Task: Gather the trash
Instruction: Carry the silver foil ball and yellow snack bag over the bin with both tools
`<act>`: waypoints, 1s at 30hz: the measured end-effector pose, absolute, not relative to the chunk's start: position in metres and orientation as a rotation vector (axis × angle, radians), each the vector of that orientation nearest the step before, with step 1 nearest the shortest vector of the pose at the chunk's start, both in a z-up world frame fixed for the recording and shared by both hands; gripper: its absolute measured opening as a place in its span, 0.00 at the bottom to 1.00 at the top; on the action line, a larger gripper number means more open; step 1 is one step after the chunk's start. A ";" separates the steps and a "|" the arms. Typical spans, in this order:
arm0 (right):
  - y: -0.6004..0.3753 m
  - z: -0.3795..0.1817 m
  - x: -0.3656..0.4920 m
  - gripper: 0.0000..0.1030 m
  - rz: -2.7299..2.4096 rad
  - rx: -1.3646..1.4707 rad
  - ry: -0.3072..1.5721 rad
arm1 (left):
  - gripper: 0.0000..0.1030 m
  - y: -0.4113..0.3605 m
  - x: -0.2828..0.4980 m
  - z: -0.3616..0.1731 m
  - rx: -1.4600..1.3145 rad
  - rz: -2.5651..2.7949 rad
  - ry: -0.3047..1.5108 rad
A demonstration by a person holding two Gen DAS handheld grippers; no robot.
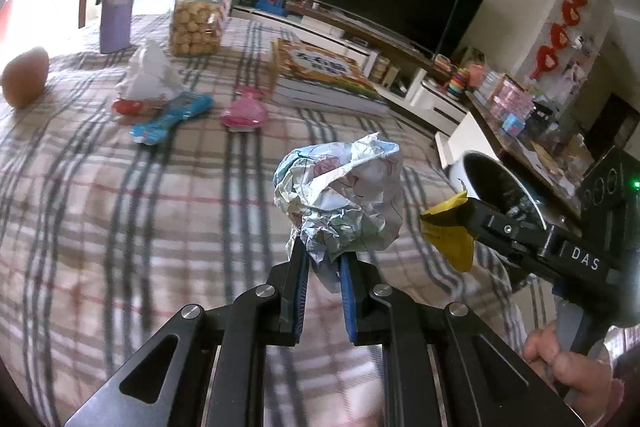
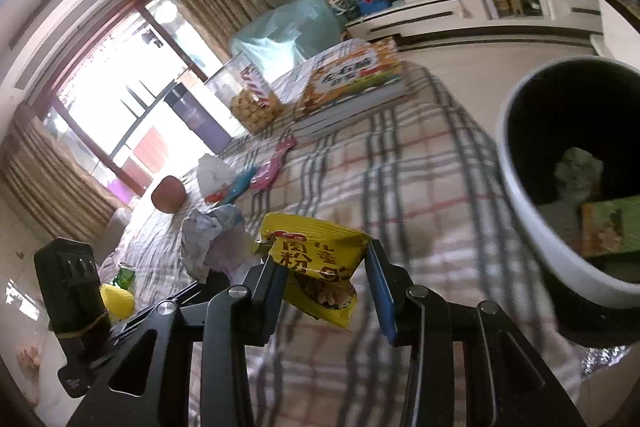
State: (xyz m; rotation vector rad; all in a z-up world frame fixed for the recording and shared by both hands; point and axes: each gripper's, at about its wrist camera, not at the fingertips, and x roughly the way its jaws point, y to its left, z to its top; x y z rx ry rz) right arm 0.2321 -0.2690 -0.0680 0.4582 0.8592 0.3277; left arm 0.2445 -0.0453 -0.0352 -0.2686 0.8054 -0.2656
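Gripping a crumpled paper ball [image 1: 340, 195], my left gripper [image 1: 322, 259] has its jaws pinched on the wad's lower edge above the plaid cloth [image 1: 120, 211]. My right gripper [image 2: 324, 267] clamps a yellow snack packet [image 2: 316, 263] (creased, printed side up) beside the white bin [image 2: 532, 227]. Farther off lie a blue wrapper [image 1: 172, 117], a pink wrapper [image 1: 245, 113] and a cookie jar [image 1: 198, 11].

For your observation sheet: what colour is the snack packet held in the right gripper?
Yellow, with dark lettering: the snack packet, clearest in the right wrist view.
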 end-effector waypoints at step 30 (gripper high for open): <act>-0.384 -0.047 0.178 0.38 0.128 0.531 0.742 | 0.13 -0.153 0.248 -0.027 -0.153 -0.442 0.841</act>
